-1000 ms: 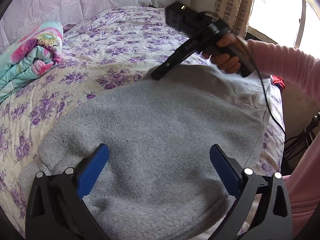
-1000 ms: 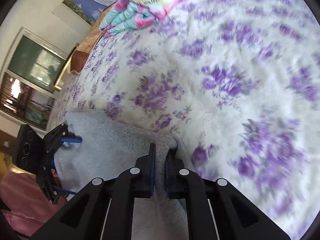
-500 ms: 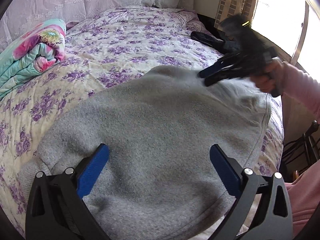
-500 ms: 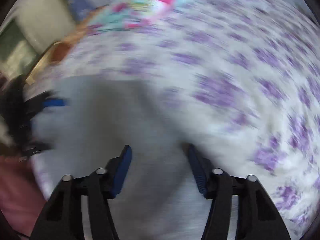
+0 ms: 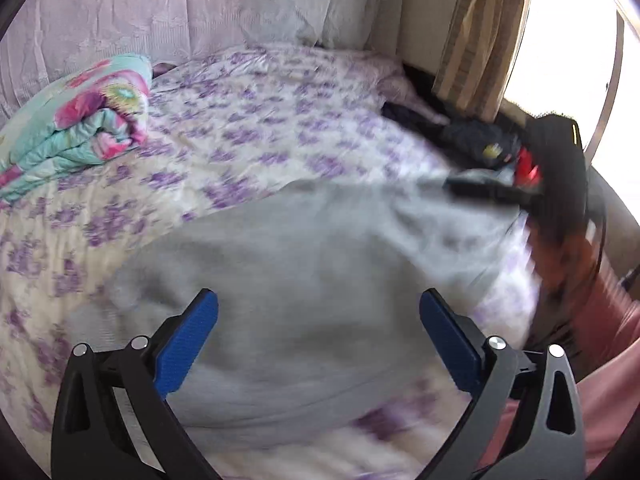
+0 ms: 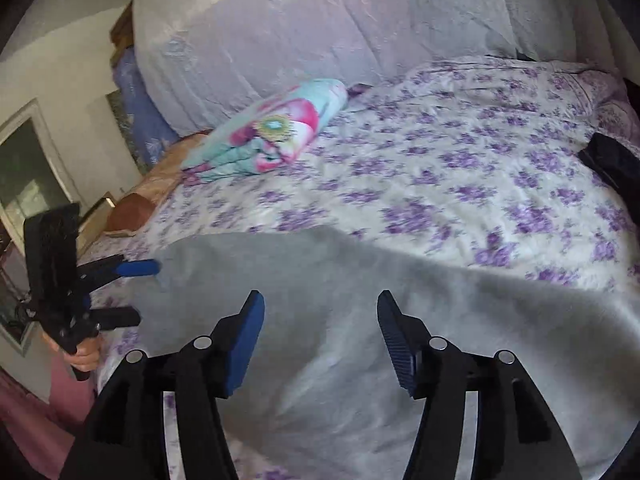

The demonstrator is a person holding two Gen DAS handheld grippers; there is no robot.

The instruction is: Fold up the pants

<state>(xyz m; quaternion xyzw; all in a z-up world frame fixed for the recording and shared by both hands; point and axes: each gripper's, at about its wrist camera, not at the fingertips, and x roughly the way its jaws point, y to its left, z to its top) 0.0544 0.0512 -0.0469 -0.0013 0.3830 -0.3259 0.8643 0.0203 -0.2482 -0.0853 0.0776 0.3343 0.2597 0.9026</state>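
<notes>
Floral bed (image 6: 460,184), blurred grey pants (image 5: 304,280) cut off

A wide bed (image 6: 460,168) fills the room, its cover (image 5: 280,128) white with purple flowers. Pale lilac pillows (image 6: 320,20) stand along its head edge, with a folded floral quilt (image 6: 272,132) near that left corner. A striped curtain (image 5: 480,40) hangs beside a glaring bright window (image 5: 568,52). A cream wall (image 6: 68,52) carries a dark framed pane (image 6: 28,176).

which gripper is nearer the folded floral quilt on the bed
Left. The left gripper hangs over the grey pants' edge on the folded turquoise-and-pink floral quilt's side; the right gripper is opposite, by the curtain.
</notes>
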